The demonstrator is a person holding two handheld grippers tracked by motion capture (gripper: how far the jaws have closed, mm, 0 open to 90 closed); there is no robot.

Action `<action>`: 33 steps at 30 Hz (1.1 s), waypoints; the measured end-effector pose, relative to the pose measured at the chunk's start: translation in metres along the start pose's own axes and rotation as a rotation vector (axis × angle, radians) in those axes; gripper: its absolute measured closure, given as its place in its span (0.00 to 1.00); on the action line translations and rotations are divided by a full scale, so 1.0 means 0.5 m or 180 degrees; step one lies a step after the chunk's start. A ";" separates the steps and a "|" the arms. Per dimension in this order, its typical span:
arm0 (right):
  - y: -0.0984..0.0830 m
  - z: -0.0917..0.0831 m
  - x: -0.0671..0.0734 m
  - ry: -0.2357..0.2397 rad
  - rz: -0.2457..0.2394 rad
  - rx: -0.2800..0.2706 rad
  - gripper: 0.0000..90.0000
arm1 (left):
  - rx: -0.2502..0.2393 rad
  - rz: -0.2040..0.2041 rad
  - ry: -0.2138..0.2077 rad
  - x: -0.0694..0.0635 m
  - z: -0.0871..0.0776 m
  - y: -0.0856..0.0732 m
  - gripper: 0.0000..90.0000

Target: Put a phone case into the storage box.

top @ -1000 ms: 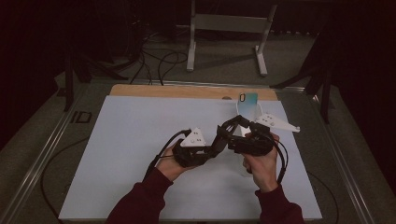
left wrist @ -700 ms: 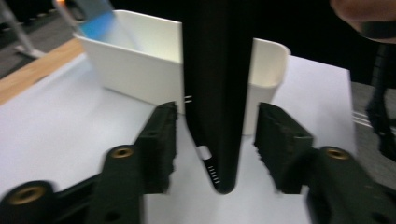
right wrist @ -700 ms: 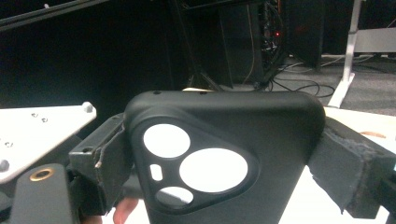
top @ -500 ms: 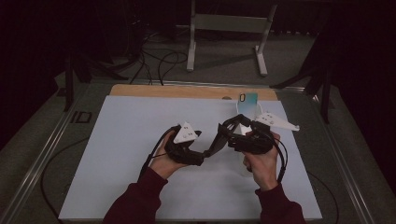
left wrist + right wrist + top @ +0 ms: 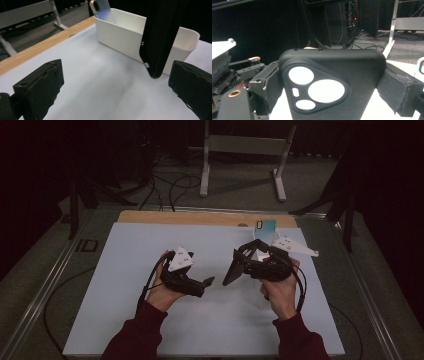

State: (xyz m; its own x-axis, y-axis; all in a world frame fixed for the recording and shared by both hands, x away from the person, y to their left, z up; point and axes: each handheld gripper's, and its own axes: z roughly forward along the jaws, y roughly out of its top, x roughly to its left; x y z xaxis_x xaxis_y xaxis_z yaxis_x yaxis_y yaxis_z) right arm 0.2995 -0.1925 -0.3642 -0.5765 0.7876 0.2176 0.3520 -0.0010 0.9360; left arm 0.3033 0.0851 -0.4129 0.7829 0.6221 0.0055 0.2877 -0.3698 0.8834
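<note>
A black phone case (image 5: 332, 85) with camera cut-outs stands clamped between the pads of my right gripper (image 5: 332, 82). From above, the case (image 5: 232, 272) slants down and to the left from the right gripper (image 5: 245, 262). My left gripper (image 5: 207, 282) sits a short way left of it, apart from the case. Its jaws have just been opening and now stand wide with nothing between them (image 5: 117, 87). The case's lower end (image 5: 160, 37) hangs ahead of them, in front of a white bin (image 5: 120, 37) with a phone (image 5: 101, 8) leaning in it.
A pale mat (image 5: 150, 245) covers the table, with a wooden strip (image 5: 175, 217) along its far edge. The phone (image 5: 265, 227) pokes up behind the right hand. A metal stand (image 5: 205, 165) and cables (image 5: 170, 185) lie on the floor beyond.
The left gripper has drawn back to the left, away from the case and the right gripper, and its jaws have opened. The right hand has kept still with the case.
</note>
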 end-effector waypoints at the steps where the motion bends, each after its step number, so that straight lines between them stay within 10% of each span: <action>1: 0.001 0.001 0.000 -0.0008 -0.0001 -0.0002 0.15 | -0.0015 0.0000 0.0016 0.003 -0.004 -0.002 0.00; 33: 0.030 0.011 -0.058 -0.0269 0.0009 -0.0057 0.15 | -0.0238 -0.0236 0.0802 0.086 -0.150 -0.131 0.00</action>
State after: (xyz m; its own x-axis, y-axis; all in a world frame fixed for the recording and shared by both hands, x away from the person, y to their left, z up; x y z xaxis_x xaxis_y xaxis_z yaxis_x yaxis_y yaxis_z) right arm 0.3255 -0.2120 -0.3580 -0.5109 0.8368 0.1969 0.3398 -0.0138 0.9404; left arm 0.2768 0.1879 -0.4352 0.5965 0.8012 0.0476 0.2901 -0.2706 0.9179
